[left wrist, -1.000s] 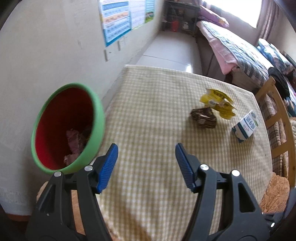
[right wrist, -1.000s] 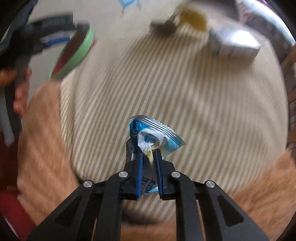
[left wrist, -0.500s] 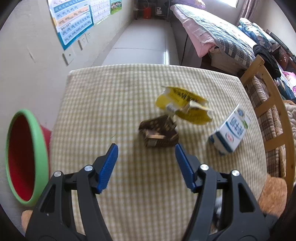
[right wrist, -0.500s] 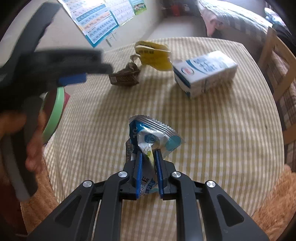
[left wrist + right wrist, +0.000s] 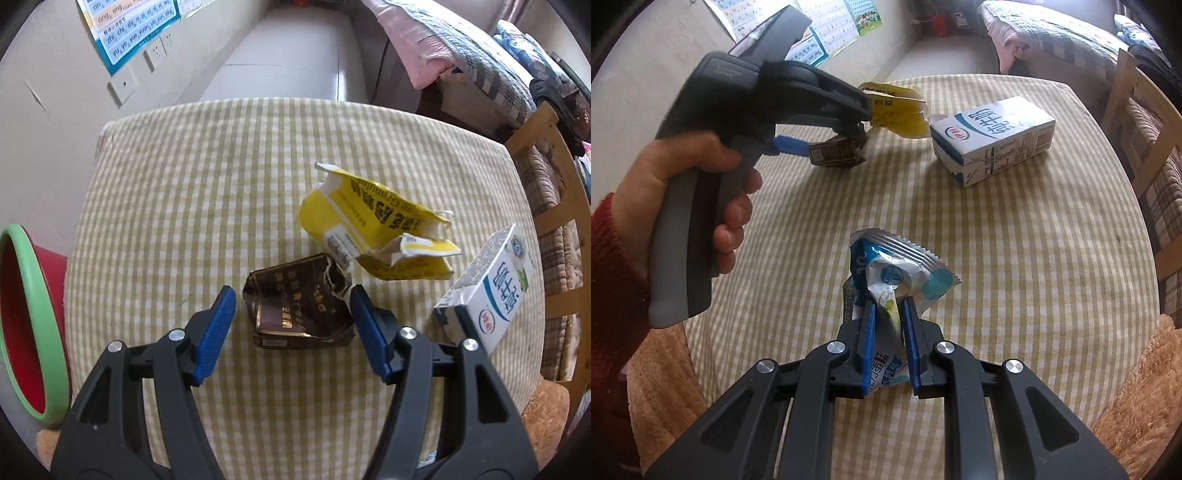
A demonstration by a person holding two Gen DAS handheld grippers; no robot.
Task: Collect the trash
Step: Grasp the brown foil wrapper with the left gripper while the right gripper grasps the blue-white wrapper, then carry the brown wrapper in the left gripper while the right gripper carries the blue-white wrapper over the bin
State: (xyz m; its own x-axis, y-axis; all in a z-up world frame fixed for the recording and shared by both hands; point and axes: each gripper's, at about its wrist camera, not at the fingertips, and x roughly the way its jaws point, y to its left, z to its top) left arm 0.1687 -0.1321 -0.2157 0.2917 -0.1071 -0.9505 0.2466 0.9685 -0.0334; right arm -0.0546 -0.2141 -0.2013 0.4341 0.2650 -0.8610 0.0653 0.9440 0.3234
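L gripper wide open round 1 brown wrapper; R gripper pinching 1 blue wrapper.

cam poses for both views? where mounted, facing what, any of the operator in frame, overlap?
Left wrist: on left gripper, looking down its open fingers at the brown wrapper; no body visible.
Right wrist: on right gripper, shut on the blue wrapper, facing across the table; left hand visible.
Shared: brown wrapper, yellow packet, milk carton.
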